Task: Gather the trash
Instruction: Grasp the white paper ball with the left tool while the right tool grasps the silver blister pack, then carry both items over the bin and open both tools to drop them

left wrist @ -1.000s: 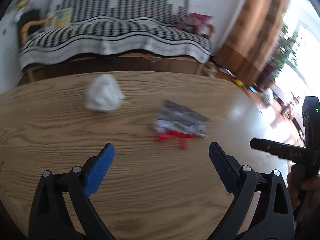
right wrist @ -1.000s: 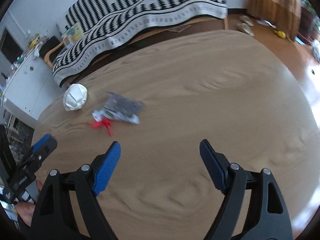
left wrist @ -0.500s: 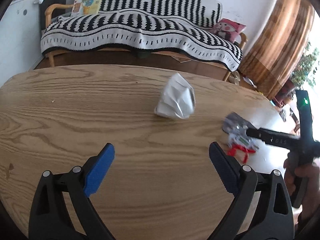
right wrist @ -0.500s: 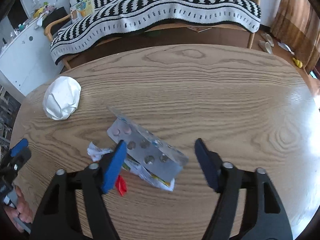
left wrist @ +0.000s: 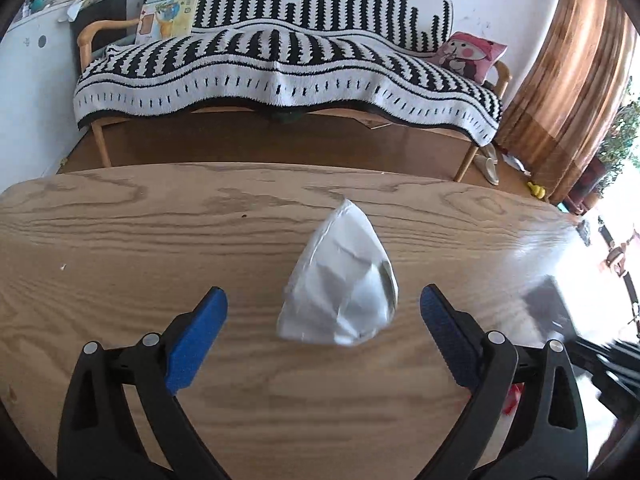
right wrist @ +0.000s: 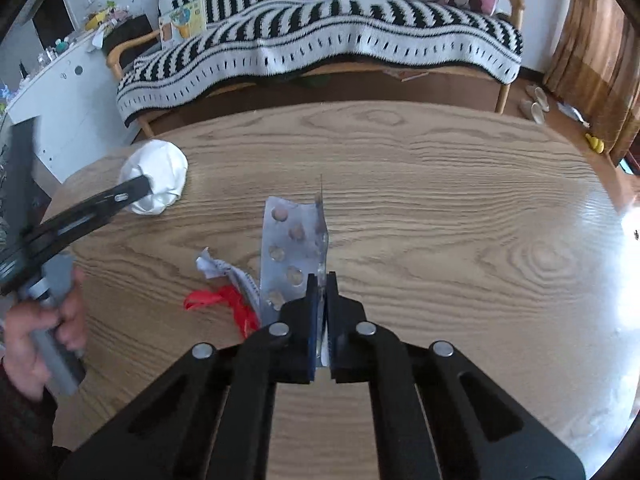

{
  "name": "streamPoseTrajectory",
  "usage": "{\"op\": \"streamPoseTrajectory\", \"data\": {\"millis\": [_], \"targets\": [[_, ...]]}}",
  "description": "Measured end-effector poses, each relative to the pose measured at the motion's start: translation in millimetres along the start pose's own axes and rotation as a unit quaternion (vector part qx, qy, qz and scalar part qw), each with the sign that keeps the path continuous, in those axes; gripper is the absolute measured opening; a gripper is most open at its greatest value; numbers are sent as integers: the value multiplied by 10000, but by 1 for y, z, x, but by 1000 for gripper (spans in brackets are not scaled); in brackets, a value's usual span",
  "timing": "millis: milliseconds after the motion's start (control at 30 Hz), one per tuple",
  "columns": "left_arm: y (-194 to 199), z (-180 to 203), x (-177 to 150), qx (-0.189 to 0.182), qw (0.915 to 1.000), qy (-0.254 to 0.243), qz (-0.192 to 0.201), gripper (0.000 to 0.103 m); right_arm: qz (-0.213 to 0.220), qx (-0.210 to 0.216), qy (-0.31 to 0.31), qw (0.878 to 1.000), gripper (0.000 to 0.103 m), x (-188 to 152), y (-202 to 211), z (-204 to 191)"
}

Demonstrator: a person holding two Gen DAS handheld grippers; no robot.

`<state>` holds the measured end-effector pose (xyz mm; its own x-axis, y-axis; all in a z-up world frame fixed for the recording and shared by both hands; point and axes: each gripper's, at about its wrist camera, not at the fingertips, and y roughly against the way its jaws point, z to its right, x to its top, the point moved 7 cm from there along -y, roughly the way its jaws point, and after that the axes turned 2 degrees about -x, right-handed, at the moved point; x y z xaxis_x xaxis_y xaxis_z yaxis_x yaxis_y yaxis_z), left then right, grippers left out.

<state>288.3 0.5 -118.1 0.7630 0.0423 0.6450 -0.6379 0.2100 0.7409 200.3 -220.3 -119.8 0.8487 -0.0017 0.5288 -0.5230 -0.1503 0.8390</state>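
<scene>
Right gripper (right wrist: 322,280) is clamping the near edge of the blister pack (right wrist: 292,248), which is folding up off the wooden table (right wrist: 460,208). A straight lift should keep the thin foil from slipping. Left gripper (left wrist: 323,312) is spread wide, framing the crumpled white paper (left wrist: 340,284) without touching; centring first seems wise. Red-and-white wrapper scraps (right wrist: 224,288) are lying beside the pack.

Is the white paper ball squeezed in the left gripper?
No, the paper ball sits on the table between the left gripper's open jaws, touching neither.
</scene>
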Motion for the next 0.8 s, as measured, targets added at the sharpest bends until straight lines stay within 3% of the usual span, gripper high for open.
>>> {"op": "streamPoseTrajectory", "data": {"millis": [167, 233, 267, 433, 567, 700, 800], "targets": [[-13, 9, 5, 70, 9999, -134, 10, 94, 34, 132, -69, 9999, 5, -16, 29, 6], [-13, 12, 5, 170, 9996, -228, 9, 74, 57, 106, -96, 9999, 5, -25, 41, 11], [-13, 13, 4, 171, 9996, -241, -37, 60, 62, 85, -129, 9999, 5, -31, 47, 15], [-3, 29, -6, 194, 9989, -409, -108, 54, 113, 3, -463, 9989, 5, -57, 79, 42], [25, 66, -21, -70, 9981, -600, -127, 54, 230, -215, -849, 9959, 5, -90, 118, 81], [66, 132, -47, -536, 9933, -1018, -71, 54, 295, -495, -1437, 9879, 5, -139, 153, 139], [99, 194, -75, -1035, 9850, -1378, -30, 54, 334, -775, -2099, 9741, 5, -188, 181, 197]]}}
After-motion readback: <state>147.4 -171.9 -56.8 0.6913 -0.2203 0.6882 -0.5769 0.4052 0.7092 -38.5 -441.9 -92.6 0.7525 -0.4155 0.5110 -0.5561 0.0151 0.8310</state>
